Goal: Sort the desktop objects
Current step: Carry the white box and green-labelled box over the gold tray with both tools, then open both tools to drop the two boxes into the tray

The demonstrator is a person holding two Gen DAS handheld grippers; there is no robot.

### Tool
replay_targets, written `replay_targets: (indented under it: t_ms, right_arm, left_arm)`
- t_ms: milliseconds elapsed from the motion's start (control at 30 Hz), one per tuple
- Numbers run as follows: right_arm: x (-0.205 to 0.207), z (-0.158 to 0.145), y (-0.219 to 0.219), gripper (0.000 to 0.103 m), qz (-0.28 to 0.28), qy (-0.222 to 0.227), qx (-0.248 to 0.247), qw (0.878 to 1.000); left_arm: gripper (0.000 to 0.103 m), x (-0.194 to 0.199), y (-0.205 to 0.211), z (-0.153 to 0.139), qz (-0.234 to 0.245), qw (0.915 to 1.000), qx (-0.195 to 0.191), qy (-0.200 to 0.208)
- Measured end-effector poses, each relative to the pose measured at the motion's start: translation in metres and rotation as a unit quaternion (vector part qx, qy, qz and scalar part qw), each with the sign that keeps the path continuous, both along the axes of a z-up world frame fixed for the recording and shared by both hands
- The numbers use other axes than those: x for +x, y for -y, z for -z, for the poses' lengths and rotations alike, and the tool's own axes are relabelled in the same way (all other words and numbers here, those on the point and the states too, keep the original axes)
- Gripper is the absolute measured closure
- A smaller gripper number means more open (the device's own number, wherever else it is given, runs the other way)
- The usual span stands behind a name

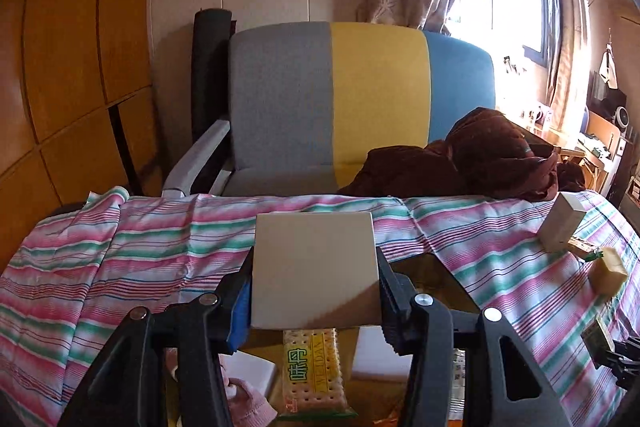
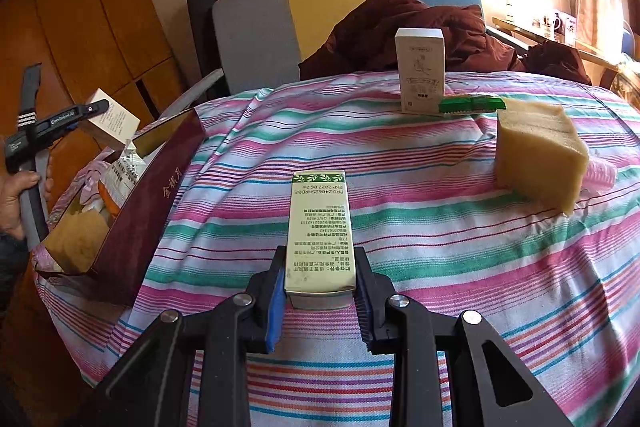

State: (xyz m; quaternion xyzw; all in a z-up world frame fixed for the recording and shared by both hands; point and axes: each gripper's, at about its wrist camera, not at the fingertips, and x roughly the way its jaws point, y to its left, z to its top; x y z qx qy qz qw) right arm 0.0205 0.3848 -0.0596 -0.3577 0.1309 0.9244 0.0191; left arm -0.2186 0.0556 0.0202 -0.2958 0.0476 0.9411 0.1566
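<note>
Right gripper (image 2: 320,293) was nearest, clamped on green-and-white carton (image 2: 320,235) above striped cloth (image 2: 440,267). Left gripper (image 1: 316,301) gripped beige box (image 1: 314,267), held over maroon storage box (image 2: 152,211) at cloth's left edge. Cracker pack (image 1: 314,375) lay inside that box, beneath my held one. White box (image 2: 420,71) stood upright near cloth's far edge, green strip (image 2: 472,103) just beside it. Yellow sponge (image 2: 540,155) sat near right edge.
</note>
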Motion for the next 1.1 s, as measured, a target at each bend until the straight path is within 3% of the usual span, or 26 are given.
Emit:
replay_targets:
  t_ms: [367, 533, 700, 867, 1100]
  right_arm:
    - [-0.034, -0.024, 0.028, 0.072, -0.054, -0.033, 0.002, 0.998]
    - [-0.051, -0.035, 0.058, 0.072, -0.1, -0.043, 0.007, 0.994]
    - [-0.079, -0.05, 0.093, 0.072, -0.149, -0.045, -0.004, 0.988]
    - [-0.127, -0.063, 0.134, 0.072, -0.19, -0.021, -0.002, 0.981]
    - [-0.2, -0.061, 0.178, 0.072, -0.186, 0.046, 0.026, 0.981]
  left_arm:
    - [0.051, 0.004, -0.001, 0.026, -0.001, 0.9979, -0.03, 0.058]
    - [0.051, 0.011, 0.01, 0.041, -0.004, 0.9949, -0.021, 0.099]
    - [0.051, 0.011, 0.018, 0.043, -0.008, 0.9941, -0.008, 0.108]
    - [0.051, 0.008, 0.014, 0.044, 0.0, 0.9914, 0.001, 0.131]
    - [0.051, -0.003, 0.015, 0.054, -0.005, 0.9852, 0.013, 0.171]
